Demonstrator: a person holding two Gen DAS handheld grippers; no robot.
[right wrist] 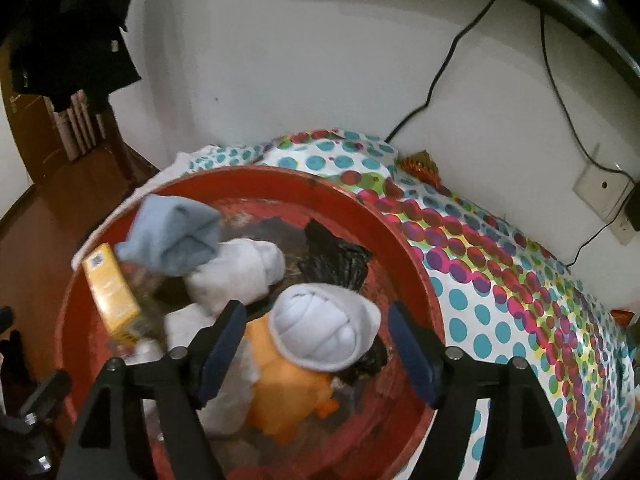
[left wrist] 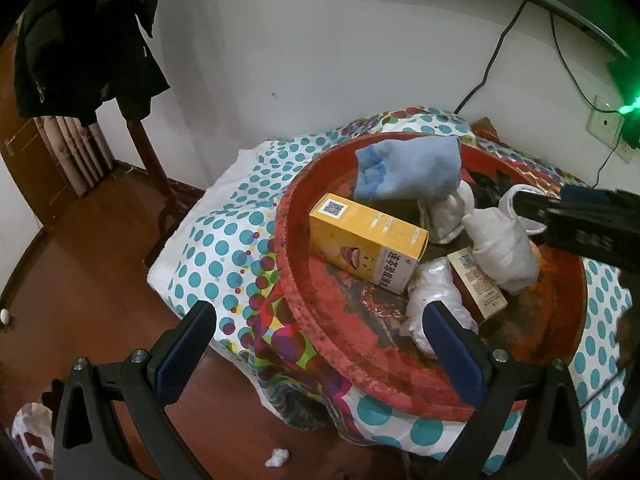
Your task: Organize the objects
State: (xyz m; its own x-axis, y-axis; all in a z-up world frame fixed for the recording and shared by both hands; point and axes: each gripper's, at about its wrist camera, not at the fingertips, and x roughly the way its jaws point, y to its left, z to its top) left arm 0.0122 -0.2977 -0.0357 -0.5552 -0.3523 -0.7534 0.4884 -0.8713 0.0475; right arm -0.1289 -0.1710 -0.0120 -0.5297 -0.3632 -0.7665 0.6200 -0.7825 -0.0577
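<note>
A round red tray (left wrist: 288, 276) (right wrist: 420, 280) on a dotted cloth holds a blue sock bundle (left wrist: 412, 168) (right wrist: 172, 244), white sock rolls (left wrist: 500, 248) (right wrist: 324, 328), a yellow box (left wrist: 368, 240) (right wrist: 112, 296), a small beige box (left wrist: 478, 284), a crumpled clear plastic bag (left wrist: 436, 304), black plastic (right wrist: 336, 260) and an orange toy (right wrist: 288, 392). My left gripper (left wrist: 320, 344) is open and empty over the tray's near rim. My right gripper (right wrist: 316, 336) is open, jaws on either side of a white sock roll without touching it; it also shows in the left wrist view (left wrist: 528, 208).
The dotted cloth (left wrist: 216, 248) (right wrist: 520, 288) covers a low table against a white wall. Cables and a wall socket (right wrist: 600, 188) are at the right. A dark jacket (left wrist: 80, 40) hangs on a stand at the left. Wooden floor (left wrist: 80, 272) lies below, with a white scrap (left wrist: 278, 458).
</note>
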